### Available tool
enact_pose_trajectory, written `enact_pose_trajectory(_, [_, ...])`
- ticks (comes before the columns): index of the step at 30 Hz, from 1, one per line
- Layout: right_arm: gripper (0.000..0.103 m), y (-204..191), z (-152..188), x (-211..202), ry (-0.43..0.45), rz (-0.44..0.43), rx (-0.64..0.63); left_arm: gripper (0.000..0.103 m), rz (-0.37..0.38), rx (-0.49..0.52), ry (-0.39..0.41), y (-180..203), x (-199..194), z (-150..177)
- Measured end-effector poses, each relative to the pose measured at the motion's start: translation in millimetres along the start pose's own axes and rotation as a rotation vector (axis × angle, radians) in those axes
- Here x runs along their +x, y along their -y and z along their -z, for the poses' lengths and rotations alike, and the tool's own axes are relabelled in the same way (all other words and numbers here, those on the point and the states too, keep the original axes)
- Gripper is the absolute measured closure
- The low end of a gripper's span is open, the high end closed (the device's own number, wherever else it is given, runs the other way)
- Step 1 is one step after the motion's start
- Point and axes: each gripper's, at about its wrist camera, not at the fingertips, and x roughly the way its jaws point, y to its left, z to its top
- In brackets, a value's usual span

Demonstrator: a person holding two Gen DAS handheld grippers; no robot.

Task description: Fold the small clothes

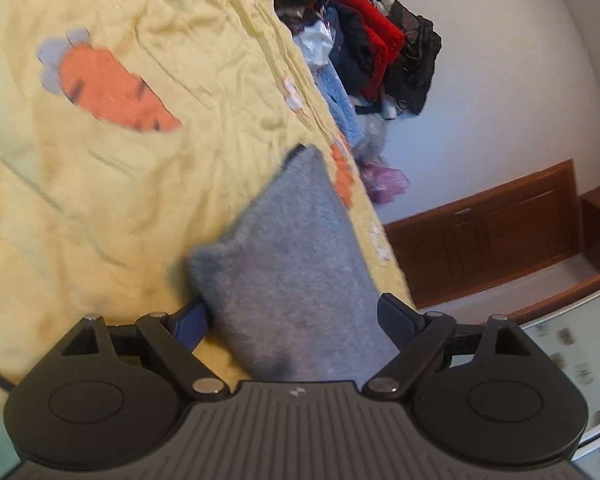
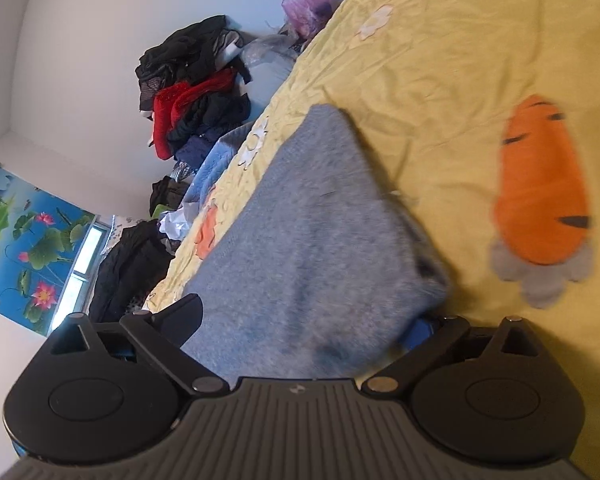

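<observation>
Fuzzy grey knit garment (image 1: pixel 292 264) is lying folded on the yellow carrot-print bedsheet (image 1: pixel 112 184), both grippers' fingers (image 1: pixel 395 316) spreading open around it, apparently letting go.

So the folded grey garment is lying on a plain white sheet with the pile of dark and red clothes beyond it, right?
Not quite: the sheet is yellow with orange carrot prints, not plain white, as the right wrist view shows. The grey garment does lie on it, with the pile of dark and red clothes beyond.
</observation>
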Motion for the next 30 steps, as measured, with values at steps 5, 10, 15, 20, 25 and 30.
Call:
enact_pose_trajectory(5, [0.015, -7.1, -3.2, 21.2, 0.019, -0.007, 0.006, 0.015, -0.050, 0.015, 0.006, 6.5, 9.3, -3.8])
enact_pose_trajectory(10, [0.050, -3.0, -5.9, 32.6, 0.002, 0.025, -0.006, 0.056, -0.100, 0.052, -0.005, 10.0, 16.2, -2.3])
enact_pose_trajectory(15, [0.069, 13.8, -6.7, 37.3, -0.025, 0.023, 0.045, 0.060, -0.122, 0.049, -0.016, 7.2, 22.2, -3.5])
enact_pose_trajectory(20, [0.085, 17.7, -7.6, 41.0, -0.038, 0.031, 0.051, 0.097, -0.224, 0.070, -0.026, 9.8, 30.0, -2.6])
enact_pose_trajectory(25, [0.086, 7.3, -11.0, 30.0, -0.026, -0.012, 0.012, 0.098, -0.196, 0.132, -0.012, 29.9, 13.7, -3.8])
enact_pose_trajectory(30, [0.087, -7.4, -21.1, 13.7, -0.027, -0.059, -0.019, 0.098, -0.149, 0.188, 0.002, 53.2, -8.2, -4.4])
